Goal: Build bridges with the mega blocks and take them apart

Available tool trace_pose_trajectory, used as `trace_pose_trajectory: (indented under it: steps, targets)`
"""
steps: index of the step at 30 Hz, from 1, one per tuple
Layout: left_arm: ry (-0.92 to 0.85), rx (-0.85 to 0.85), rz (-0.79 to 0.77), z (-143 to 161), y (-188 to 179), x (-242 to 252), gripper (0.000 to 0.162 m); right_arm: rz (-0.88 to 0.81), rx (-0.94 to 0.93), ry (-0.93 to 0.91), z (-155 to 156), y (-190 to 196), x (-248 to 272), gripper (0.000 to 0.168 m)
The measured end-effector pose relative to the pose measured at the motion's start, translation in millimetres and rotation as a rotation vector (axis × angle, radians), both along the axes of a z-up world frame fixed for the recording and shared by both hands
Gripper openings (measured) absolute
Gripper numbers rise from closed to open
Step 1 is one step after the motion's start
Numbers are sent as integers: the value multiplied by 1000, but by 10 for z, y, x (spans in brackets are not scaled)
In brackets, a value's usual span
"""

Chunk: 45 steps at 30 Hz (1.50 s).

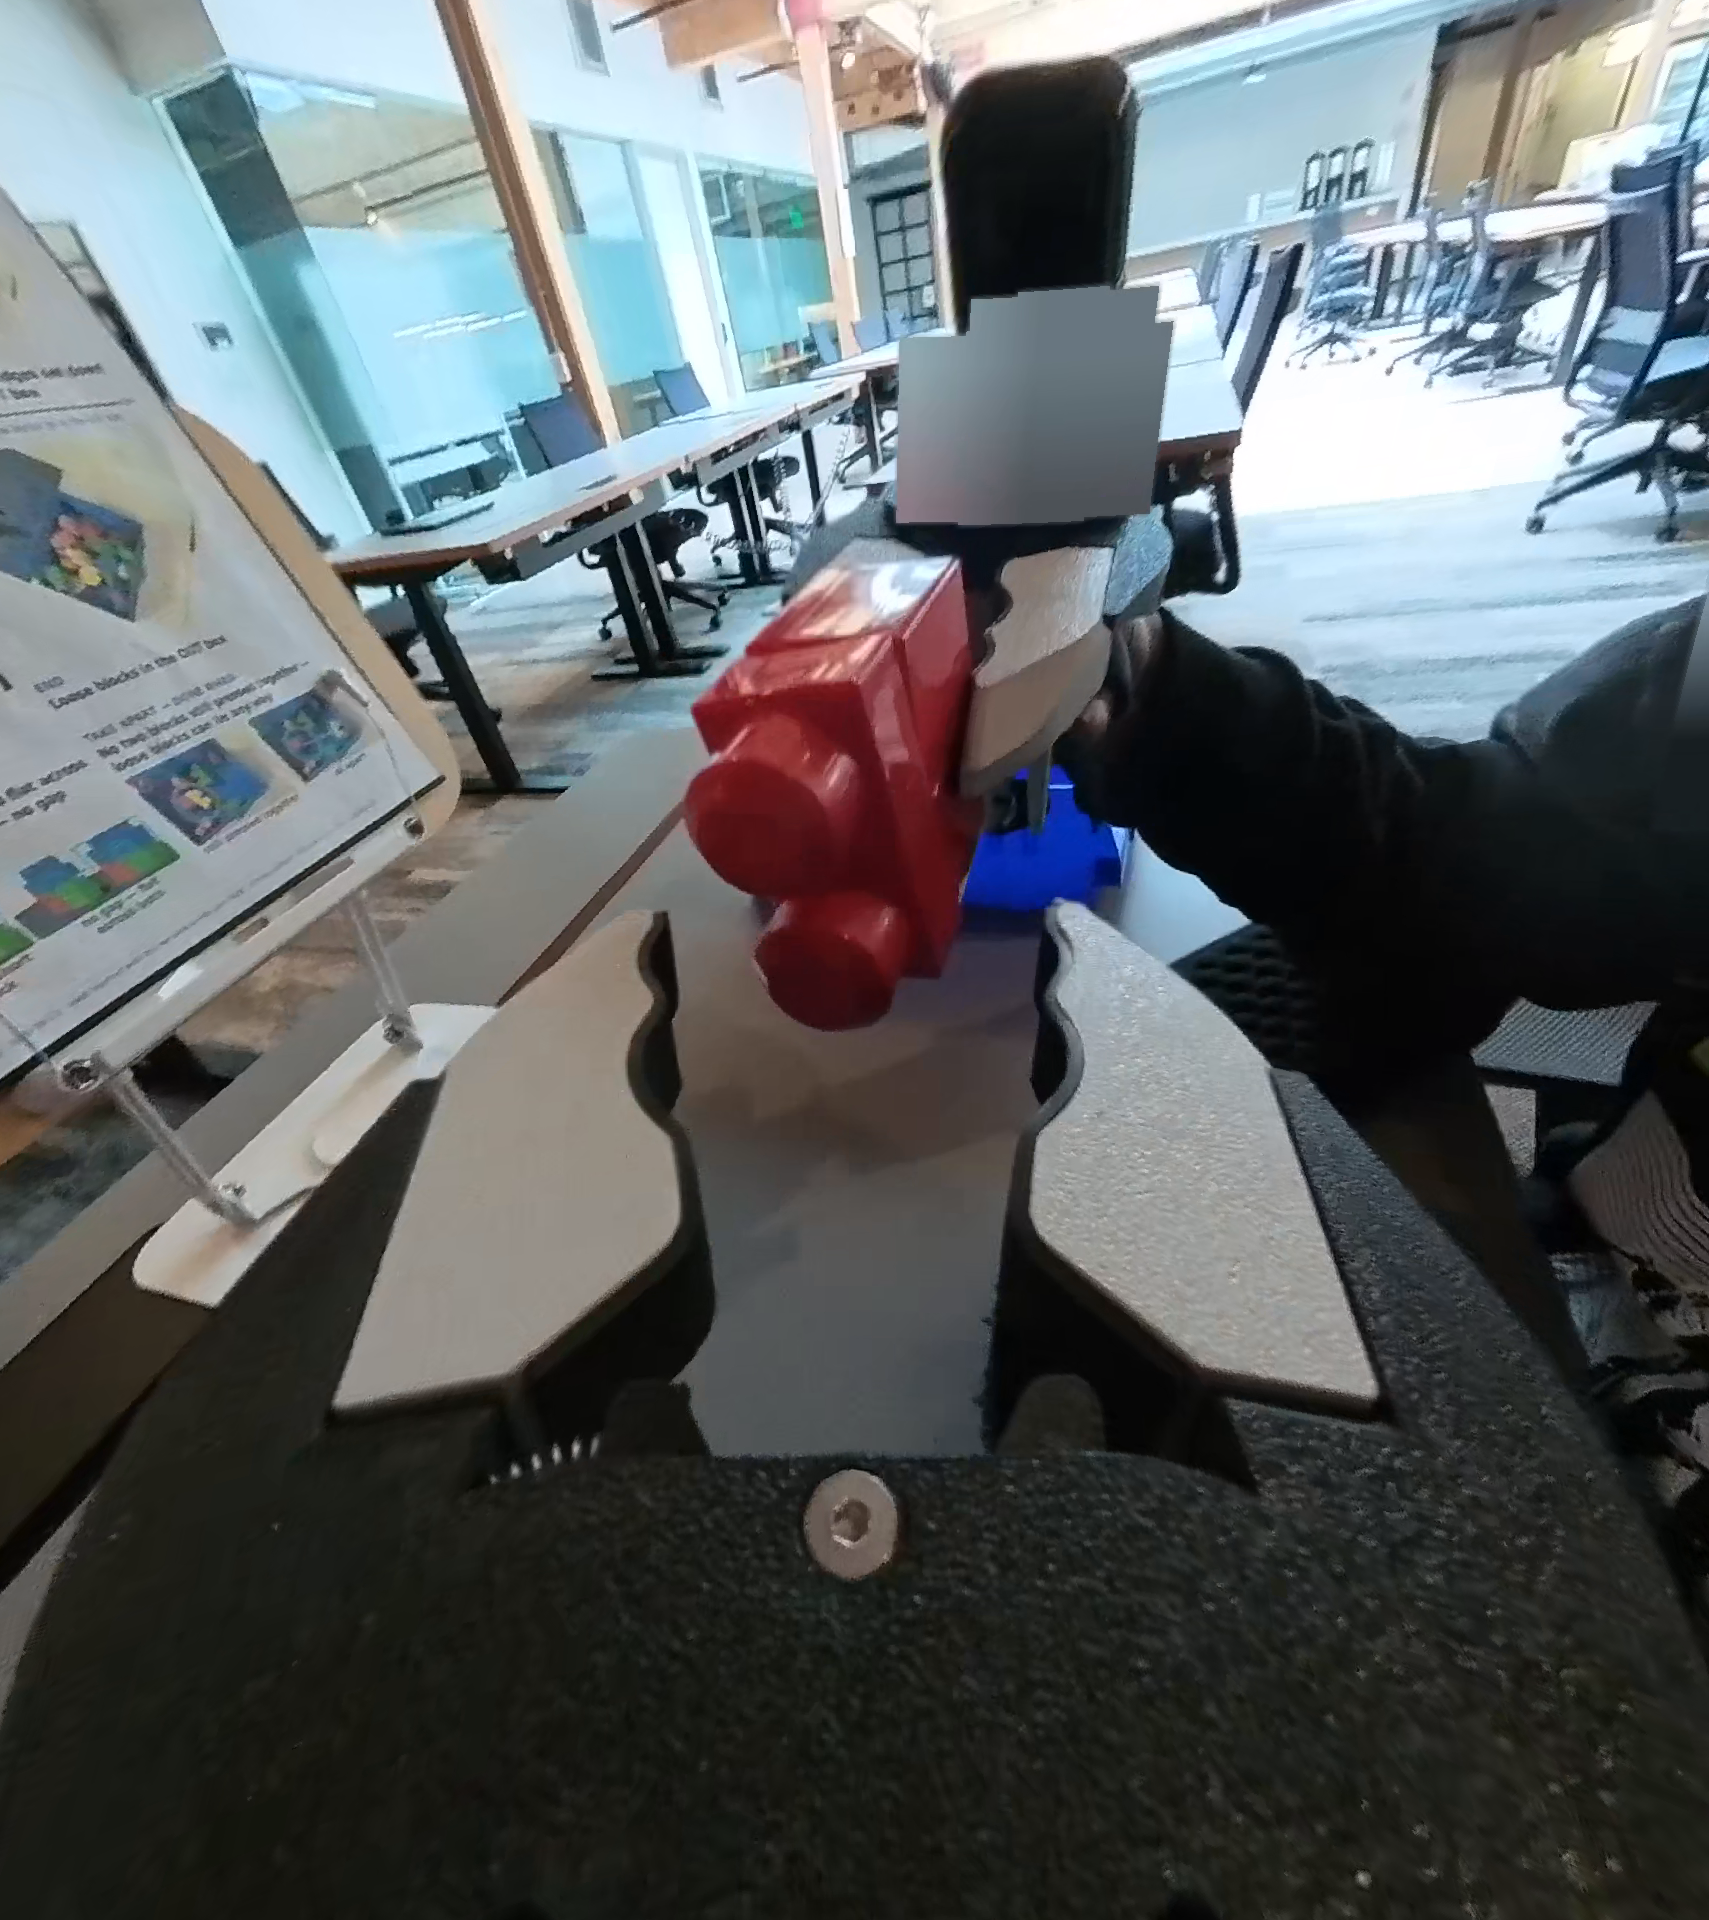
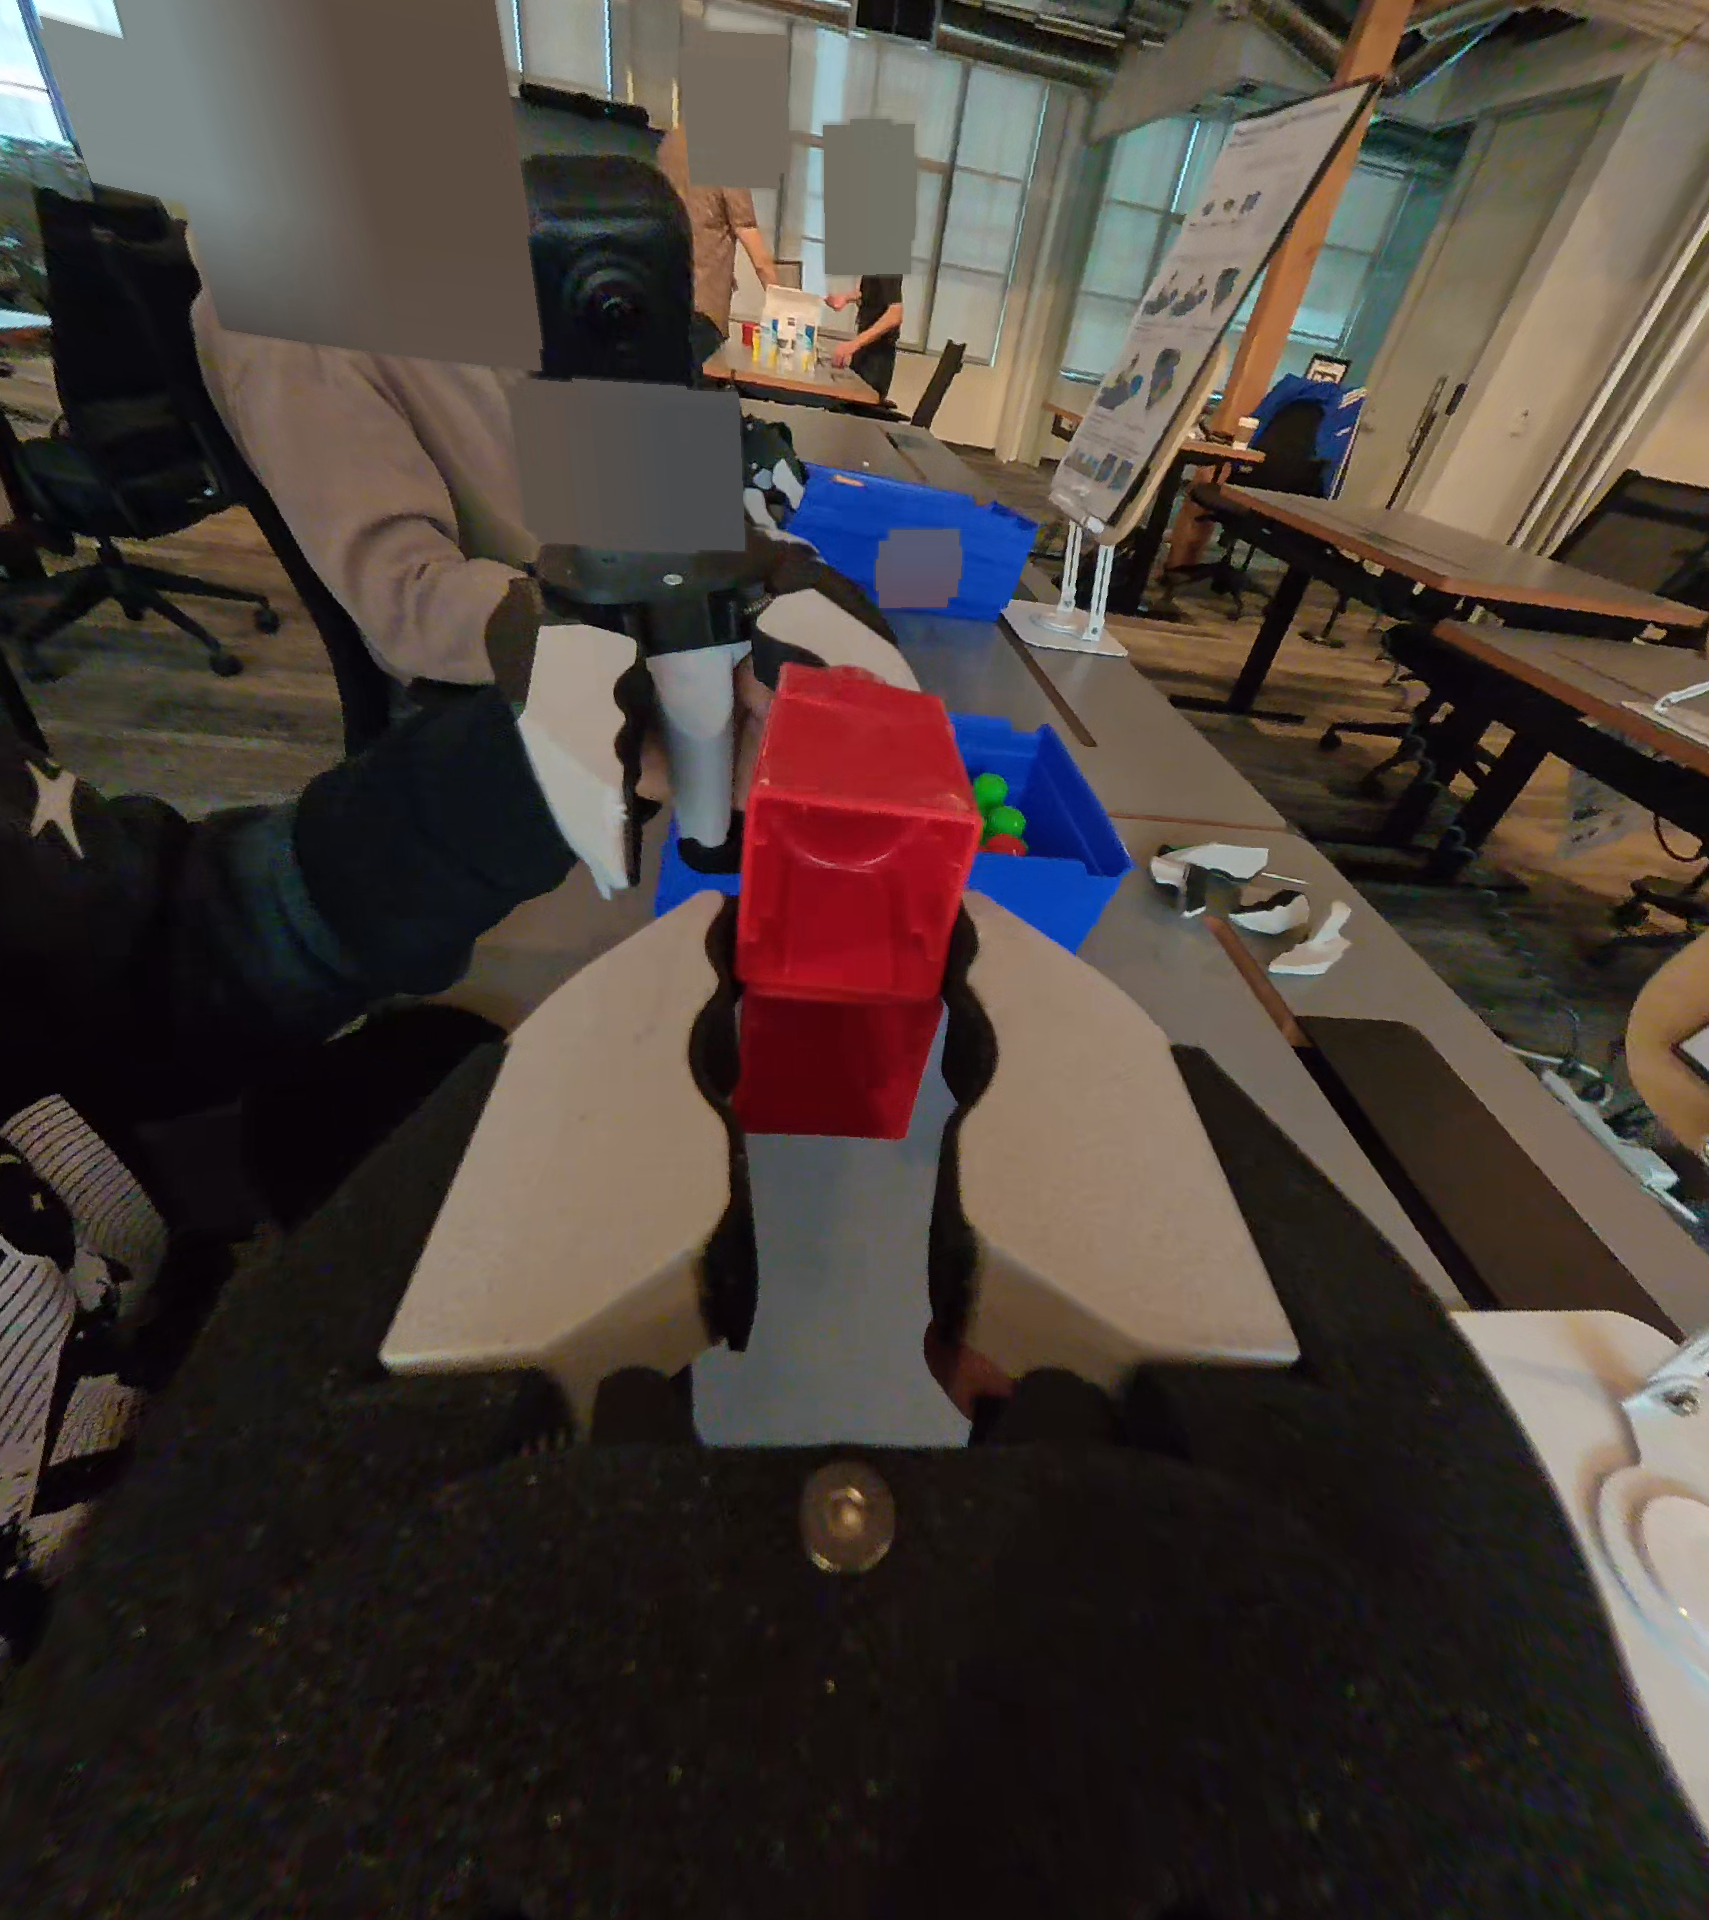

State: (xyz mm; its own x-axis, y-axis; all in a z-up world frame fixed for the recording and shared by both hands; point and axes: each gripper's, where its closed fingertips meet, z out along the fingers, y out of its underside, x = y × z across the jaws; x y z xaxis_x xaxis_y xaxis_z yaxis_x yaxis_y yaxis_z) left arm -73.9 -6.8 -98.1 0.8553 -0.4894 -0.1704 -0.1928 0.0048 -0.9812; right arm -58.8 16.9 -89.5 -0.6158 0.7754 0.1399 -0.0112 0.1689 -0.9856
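My right gripper point(image 2: 839, 925) is shut on a red mega block point(image 2: 850, 862) and holds it in the air above the grey table point(image 2: 1203, 997). In the left wrist view the same red block point(image 1: 850, 790) points its two studs toward the camera, held by the right gripper point(image 1: 975, 686). My left gripper point(image 1: 860, 935) is open and empty, its fingers just below and in front of the red block. It also shows in the right wrist view point(image 2: 637, 769), open, to the left of the block. A blue bin point(image 2: 1047, 842) with green and red blocks sits behind.
An instruction sign on a clear stand point(image 1: 102, 675) stands at the left. A second blue bin point(image 2: 912, 540) sits farther along the table. White gripper parts point(image 2: 1245, 894) lie at the right. A white stand base point(image 2: 1660, 1507) is near right. People stand at a far table.
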Motion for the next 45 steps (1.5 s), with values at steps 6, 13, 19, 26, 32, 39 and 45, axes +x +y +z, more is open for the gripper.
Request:
trace_pose_trajectory:
  steps: [6, 13, 19, 26, 32, 39, 45]
  targets:
    - [-46, 21, -16, -75, 142, 4, 51, 55, -29, -6, -87, -1, 5, 36]
    - [-120, 12, -83, -97, 153, 95, 38, 95, -37, 2, -162, -49, -21, 36]
    - [-157, 14, -102, -90, 141, 102, 35, 109, -54, 6, -173, -49, -24, 36]
    - [-175, 10, -92, -115, 141, 76, 35, 92, -66, 21, -170, -39, -53, 38]
    - [-180, 9, -70, -131, 172, 82, 35, 97, -127, 12, -147, -31, -70, 36]
    - [-258, -23, -87, -88, 146, 86, 34, 102, -141, -42, -143, -15, -47, 36]
    - [-279, 101, -46, 158, -176, -222, 34, 21, -162, 14, 32, 457, 156, 36]
